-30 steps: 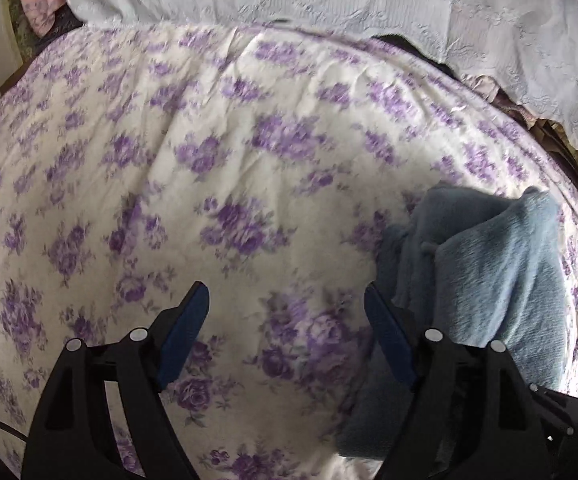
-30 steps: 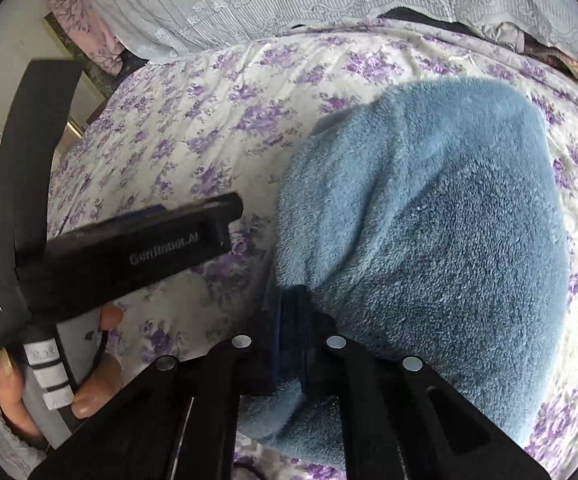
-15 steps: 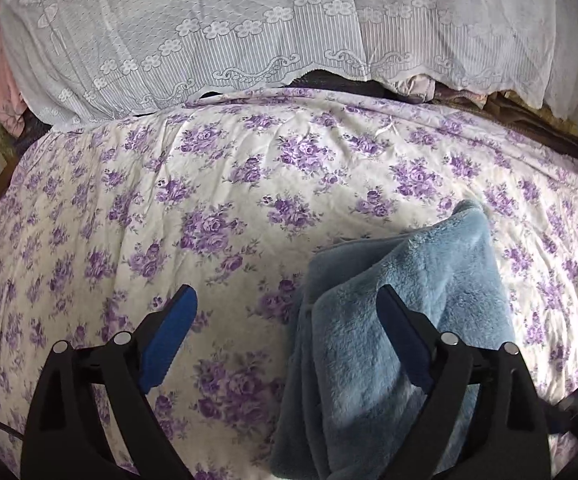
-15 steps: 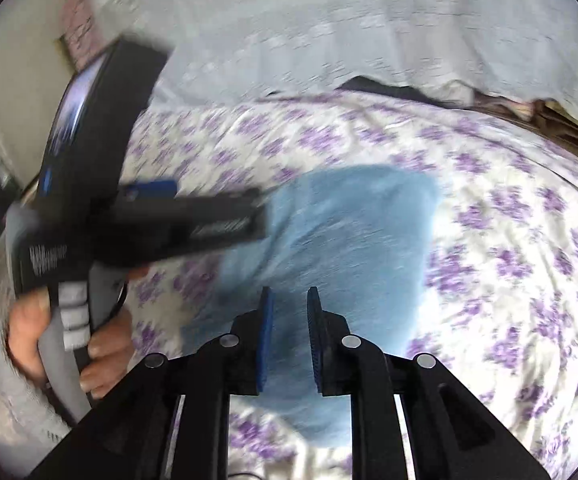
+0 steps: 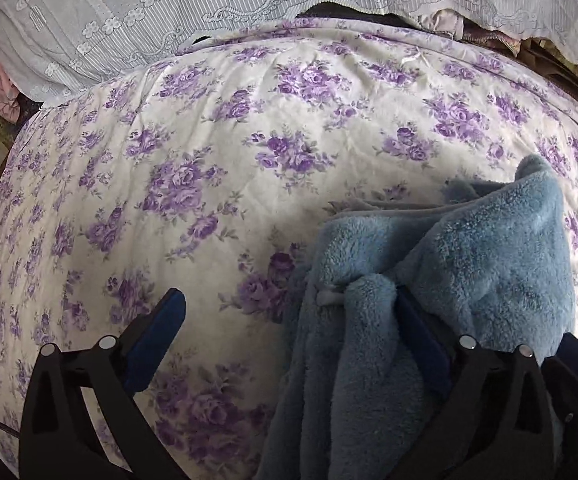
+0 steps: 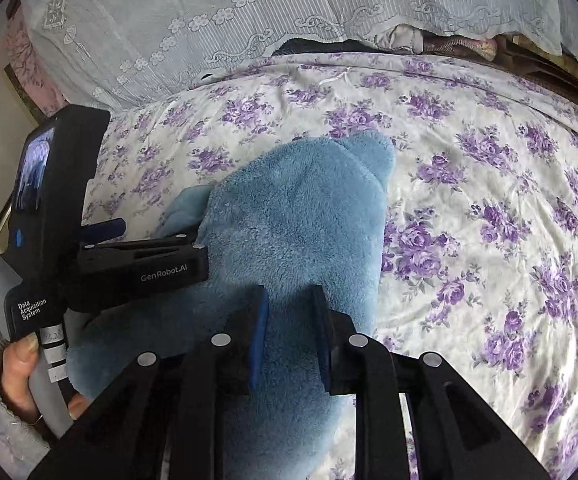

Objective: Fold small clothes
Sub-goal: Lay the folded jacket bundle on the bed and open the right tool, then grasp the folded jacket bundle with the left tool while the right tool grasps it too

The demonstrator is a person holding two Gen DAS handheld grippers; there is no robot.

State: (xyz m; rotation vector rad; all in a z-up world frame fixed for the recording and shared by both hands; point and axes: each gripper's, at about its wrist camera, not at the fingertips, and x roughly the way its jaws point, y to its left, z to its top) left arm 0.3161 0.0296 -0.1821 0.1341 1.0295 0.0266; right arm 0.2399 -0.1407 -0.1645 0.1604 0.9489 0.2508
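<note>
A fluffy blue fleece garment (image 5: 489,264) lies folded on the purple-flowered bedsheet (image 5: 209,160). My left gripper (image 5: 289,298) stands wide, its jaws still opening. A fold of the fleece lies loose between them, against the right finger (image 5: 421,340), and nothing is pinched. In the right wrist view, the fleece (image 6: 297,216) fills the middle. My right gripper (image 6: 291,300) hovers over it with its jaws a little apart and opening, the pads pressing on nothing. The left gripper (image 6: 157,234) reaches into the garment's left edge, held by a hand (image 6: 17,368).
White lace-edged cloth (image 5: 209,8) hangs along the far side of the bed. Darker bedding and a wooden edge (image 6: 529,60) show at the back right. Bare floral sheet stretches left of the fleece in the left wrist view and to its right in the right wrist view.
My right gripper was shut on the fleece's near edge, then let go and parted. My left gripper widened and slid right, so the fleece now lies between its fingers.
</note>
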